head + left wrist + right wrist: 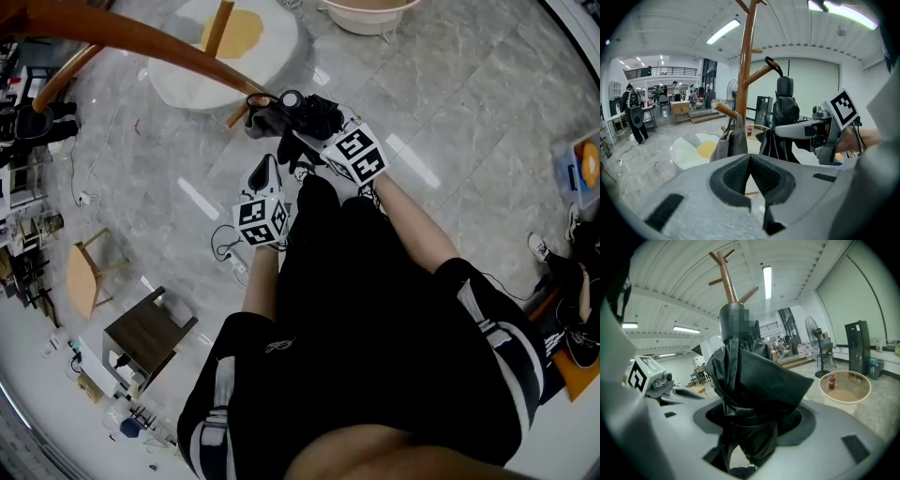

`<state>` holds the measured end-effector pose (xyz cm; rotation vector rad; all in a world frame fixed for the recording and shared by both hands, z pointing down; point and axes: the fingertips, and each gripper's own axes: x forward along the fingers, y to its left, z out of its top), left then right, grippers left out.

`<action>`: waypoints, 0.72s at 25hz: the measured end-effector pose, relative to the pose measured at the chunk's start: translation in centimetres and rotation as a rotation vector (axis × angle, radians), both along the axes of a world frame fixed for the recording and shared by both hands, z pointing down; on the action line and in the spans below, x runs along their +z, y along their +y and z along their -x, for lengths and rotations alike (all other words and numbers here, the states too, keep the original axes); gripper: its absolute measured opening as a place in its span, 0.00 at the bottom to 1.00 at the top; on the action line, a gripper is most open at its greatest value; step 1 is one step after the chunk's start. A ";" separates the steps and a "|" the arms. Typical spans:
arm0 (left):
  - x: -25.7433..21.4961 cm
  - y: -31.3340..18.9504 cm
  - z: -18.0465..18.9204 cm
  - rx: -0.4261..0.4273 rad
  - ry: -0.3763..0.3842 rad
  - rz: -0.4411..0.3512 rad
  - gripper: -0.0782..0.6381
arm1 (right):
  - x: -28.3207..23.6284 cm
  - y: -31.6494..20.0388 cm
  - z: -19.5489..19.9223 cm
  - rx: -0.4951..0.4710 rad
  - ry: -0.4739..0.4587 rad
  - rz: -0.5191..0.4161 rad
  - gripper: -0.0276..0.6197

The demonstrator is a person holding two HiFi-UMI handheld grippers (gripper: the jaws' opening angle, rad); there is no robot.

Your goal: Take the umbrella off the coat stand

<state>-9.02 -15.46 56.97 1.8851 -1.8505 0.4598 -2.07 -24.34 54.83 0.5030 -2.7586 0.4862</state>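
Right gripper [754, 423] clamps the upright folded umbrella [750, 371], top loop [772, 63] seemingly over coat stand peg [757, 75]; left gripper [751, 161] closed, empty, beside.

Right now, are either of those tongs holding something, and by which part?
The right tongs clamp the folded black fabric umbrella around its bunched canopy. The left tongs are shut, holding nothing.
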 end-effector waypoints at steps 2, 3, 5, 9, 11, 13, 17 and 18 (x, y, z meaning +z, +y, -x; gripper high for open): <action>-0.2 0.2 -0.3 -0.003 -0.001 -0.002 0.11 | -0.3 0.2 -0.3 -0.002 -0.003 -0.005 0.46; -0.3 0.3 -0.4 -0.005 -0.002 -0.003 0.11 | -0.5 0.3 -0.5 -0.004 -0.004 -0.007 0.46; -0.4 0.4 -0.7 -0.007 -0.004 -0.004 0.11 | -0.7 0.5 -0.8 -0.006 -0.008 -0.010 0.46; -0.3 0.9 -1.7 -0.005 -0.003 -0.002 0.11 | -1.1 1.0 -1.7 -0.009 -0.017 -0.016 0.46; 0.0 1.4 -2.2 -0.012 0.002 0.002 0.11 | -1.2 1.4 -2.2 -0.010 -0.021 -0.021 0.46; 0.3 2.0 -2.5 -0.024 0.007 0.008 0.11 | -1.1 1.9 -2.8 -0.013 -0.017 -0.030 0.46; 0.6 3.6 -2.6 -0.056 0.019 0.022 0.11 | -0.5 3.4 -3.3 -0.044 0.008 -0.032 0.46; 0.6 3.9 -2.6 -0.061 0.021 0.024 0.11 | -0.5 3.7 -3.3 -0.052 0.011 -0.029 0.46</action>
